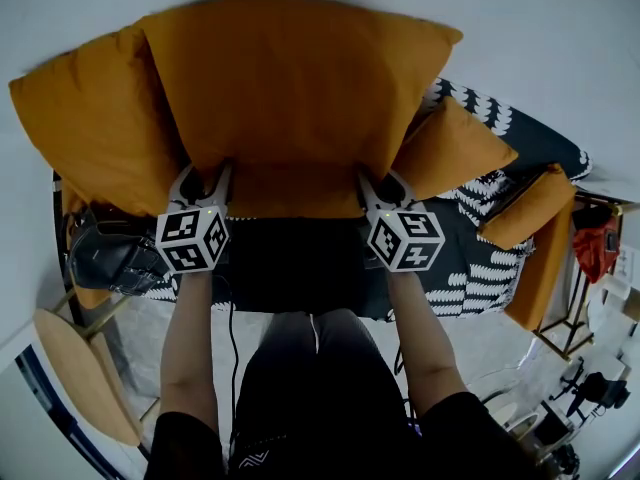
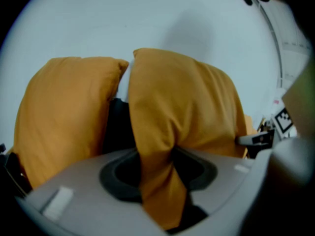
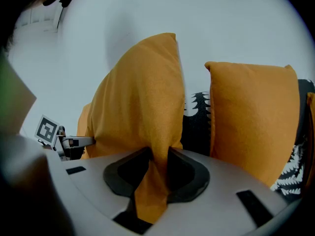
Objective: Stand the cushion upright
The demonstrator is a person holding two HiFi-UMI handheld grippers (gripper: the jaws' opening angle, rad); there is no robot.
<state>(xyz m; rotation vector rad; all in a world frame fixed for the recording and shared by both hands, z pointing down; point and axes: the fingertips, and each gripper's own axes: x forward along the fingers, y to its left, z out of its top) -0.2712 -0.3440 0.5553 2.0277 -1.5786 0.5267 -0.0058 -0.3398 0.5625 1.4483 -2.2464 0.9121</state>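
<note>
head view: cushion (image 1: pixel 300 78), bottom hem clamped by left gripper (image 1: pixel 203 180) and right gripper (image 1: pixel 385 186), one near each corner, presumably to steady it upright between side cushions (image 1: pixel 90 128).

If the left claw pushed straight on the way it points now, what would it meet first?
The orange cushion itself: the left claw pinches its edge, and its body fills the line ahead. The wall looks further behind.
</note>
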